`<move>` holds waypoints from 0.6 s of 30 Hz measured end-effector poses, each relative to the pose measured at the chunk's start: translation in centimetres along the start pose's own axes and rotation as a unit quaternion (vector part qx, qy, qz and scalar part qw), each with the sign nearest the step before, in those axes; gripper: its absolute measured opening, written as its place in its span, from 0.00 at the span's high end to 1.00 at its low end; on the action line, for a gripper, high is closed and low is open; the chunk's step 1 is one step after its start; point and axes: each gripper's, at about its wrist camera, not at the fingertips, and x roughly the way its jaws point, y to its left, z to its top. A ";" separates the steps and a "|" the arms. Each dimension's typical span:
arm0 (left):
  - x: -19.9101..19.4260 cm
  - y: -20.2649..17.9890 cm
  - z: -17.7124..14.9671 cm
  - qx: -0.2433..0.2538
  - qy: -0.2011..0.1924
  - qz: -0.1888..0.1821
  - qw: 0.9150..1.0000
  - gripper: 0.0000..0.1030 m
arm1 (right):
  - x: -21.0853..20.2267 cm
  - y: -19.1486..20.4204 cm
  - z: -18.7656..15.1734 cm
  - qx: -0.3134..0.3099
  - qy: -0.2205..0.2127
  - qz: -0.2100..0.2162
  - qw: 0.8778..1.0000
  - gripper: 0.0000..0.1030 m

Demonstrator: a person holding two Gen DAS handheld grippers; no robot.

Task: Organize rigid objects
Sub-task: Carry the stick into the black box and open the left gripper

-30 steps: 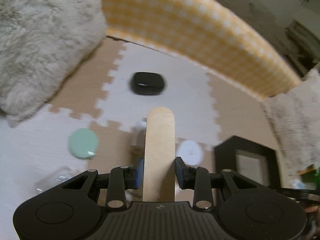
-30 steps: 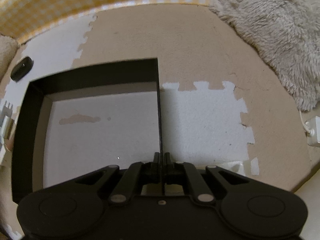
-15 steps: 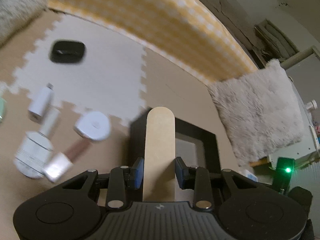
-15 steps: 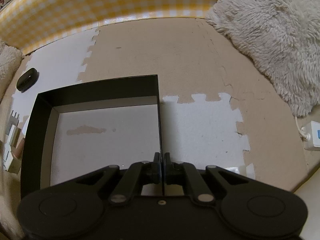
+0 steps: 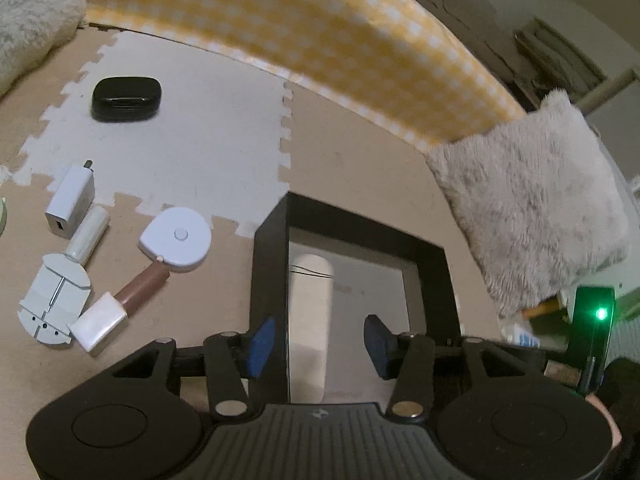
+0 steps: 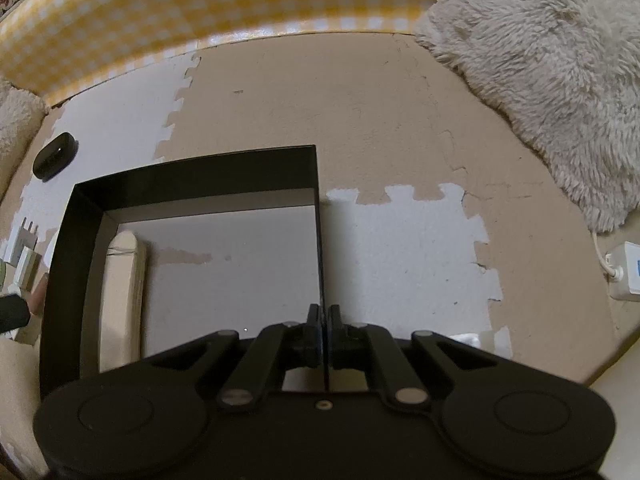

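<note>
A black open box [image 5: 270,280] stands on the foam floor mat. A flat wooden stick [image 5: 310,300] is inside it, along the left wall, free of the pads. My left gripper [image 5: 319,346] hovers over that wall with its jaws opening, the stick below and between them untouched. In the right wrist view the same wooden stick [image 6: 122,292] rests against the box's left wall. My right gripper [image 6: 322,332] is shut on the thin right wall of the black box [image 6: 319,220].
Left of the box lie a white tape measure [image 5: 176,240], a brown tube with a white cap [image 5: 120,308], a white round tool [image 5: 54,300], a white charger [image 5: 72,202] and a black case [image 5: 126,98]. A fluffy cushion [image 5: 532,216] and a yellow checkered barrier [image 5: 320,40] border the mat.
The left gripper swung right from above the loose items to the box, carrying the stick. Its jaws have opened and the stick has dropped into the box. The right gripper has stayed put.
</note>
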 end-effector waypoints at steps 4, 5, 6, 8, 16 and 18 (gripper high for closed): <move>0.0 -0.2 -0.5 0.020 0.017 0.005 1.000 0.48 | 0.0 -0.1 0.0 0.002 0.000 0.002 1.000 0.97; 0.0 -0.3 -0.6 0.025 0.021 0.006 0.999 0.46 | 0.0 -0.1 0.0 0.002 0.000 0.002 1.000 0.97; 0.0 -0.4 -0.7 0.029 0.024 0.007 0.999 0.45 | 0.0 -0.1 0.0 0.002 0.000 0.002 1.000 0.97; 0.0 -0.6 -0.9 0.039 0.029 0.009 0.999 0.42 | 0.0 -0.1 0.0 0.001 0.000 0.002 1.000 0.97; -0.7 -1.2 -1.2 0.074 0.022 0.026 0.997 0.20 | 0.0 -0.1 0.0 0.002 -0.001 0.002 1.000 0.97; -1.1 -1.4 -1.2 0.087 0.013 0.037 0.995 0.13 | -0.1 -0.1 0.0 0.002 -0.002 0.003 1.000 0.97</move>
